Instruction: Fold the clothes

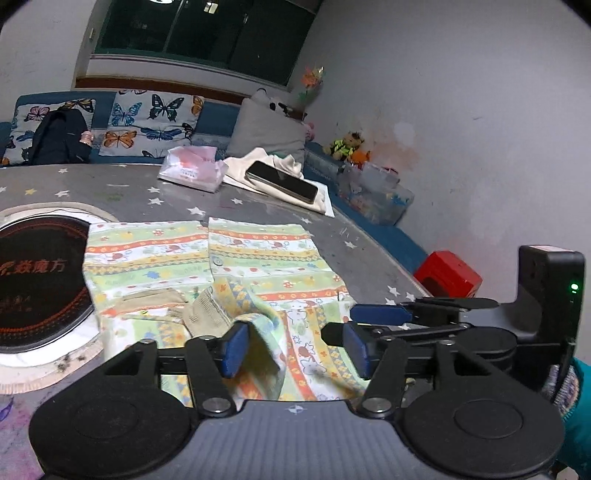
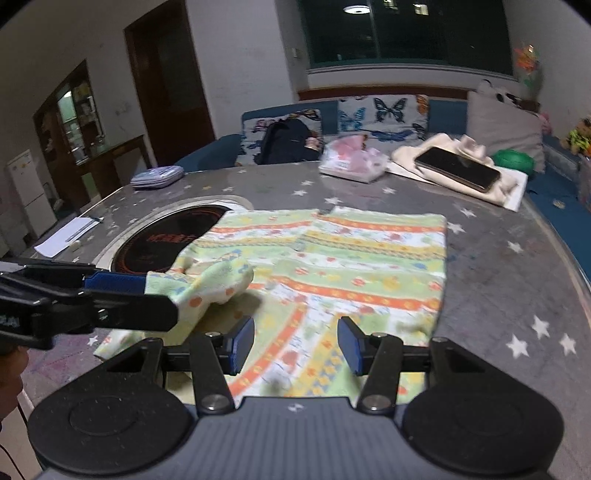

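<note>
On a grey table (image 1: 155,181) printed with white stars, a small striped garment (image 1: 266,258) in green, orange and yellow is laid flat, its left edge lapping over a round black cooktop (image 1: 37,280) that is set into the table top. One sleeve (image 2: 218,280) of the garment is seen raised and folded toward the middle. The left gripper (image 1: 295,349) is held low over the near part of the garment; its fingers (image 1: 234,349) are parted, the sleeve fabric is draped against the left one, and no pinch on the cloth is seen. The right gripper (image 2: 295,349) is held over the near hem with its fingers (image 2: 349,345) spread and nothing clamped between them. Toward the far edge of the table a pink tissue pack (image 1: 192,168) and a dark phone (image 1: 282,182) are recorded, the phone resting on a cream cloth (image 1: 280,162). Behind the table a blue sofa (image 1: 214,118) with butterfly cushions (image 1: 151,122) and a grey pillow (image 1: 266,129) is noted, under a dark window (image 1: 207,29). A notepad (image 2: 66,236) and a striped case (image 2: 157,176) are listed at the table's left edge in the right wrist view.
</note>
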The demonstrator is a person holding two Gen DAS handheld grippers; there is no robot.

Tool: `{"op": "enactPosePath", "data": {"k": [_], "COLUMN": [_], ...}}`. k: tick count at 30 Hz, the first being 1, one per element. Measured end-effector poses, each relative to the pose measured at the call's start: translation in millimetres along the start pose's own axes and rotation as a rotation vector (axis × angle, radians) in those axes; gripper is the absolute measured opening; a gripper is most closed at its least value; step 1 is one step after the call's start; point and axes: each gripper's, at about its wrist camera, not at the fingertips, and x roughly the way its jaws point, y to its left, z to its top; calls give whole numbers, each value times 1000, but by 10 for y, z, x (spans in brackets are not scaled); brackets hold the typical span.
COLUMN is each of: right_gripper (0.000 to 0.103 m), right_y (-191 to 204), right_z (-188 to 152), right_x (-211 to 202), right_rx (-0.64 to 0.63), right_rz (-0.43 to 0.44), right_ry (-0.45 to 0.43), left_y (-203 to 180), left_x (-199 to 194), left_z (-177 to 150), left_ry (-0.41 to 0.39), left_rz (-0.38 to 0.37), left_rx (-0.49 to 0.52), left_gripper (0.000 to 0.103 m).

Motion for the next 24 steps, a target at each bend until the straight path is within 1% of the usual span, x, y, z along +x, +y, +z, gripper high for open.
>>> {"op": "enactPosePath", "data": {"k": [3, 5, 7, 9, 11, 13, 19, 22, 24], "right_gripper": [50, 50, 50, 50, 50, 50, 50, 50, 50], "right_y": [35, 12, -27, -63, -92, -70, 85, 193, 266], "right_z": [40, 60, 77, 97, 124, 148, 275, 329, 344], "right_x": [41, 40, 7, -24, -47, -58, -66, -52, -20], "right_rx": [2, 16, 16, 15, 9, -13, -71, -126, -164], "right_rz": [-4, -17, -33, -45, -47, -44, 14, 50, 71], "right_ry": [-5, -8, -15, -20, -20, -21, -37, -28, -9], "left_y": [-64, -98, -82, -64, -53, -107, -435, -527, -548], "left_x": [24, 81, 91, 62, 43, 69, 292, 311, 278], "left_z": [-57, -95, -128, -162, -190, -218, -380, -476, -546], "left_ry": [2, 25, 40, 38, 40, 52, 84, 92, 81], "left_rz": [-6, -15, -42, -38, -46, -64, -74, -77, -70], "left_rx": [32, 73, 76, 86, 99, 133, 294, 359, 401], "left_gripper": [64, 64, 65, 68, 75, 80, 82, 87, 91]}}
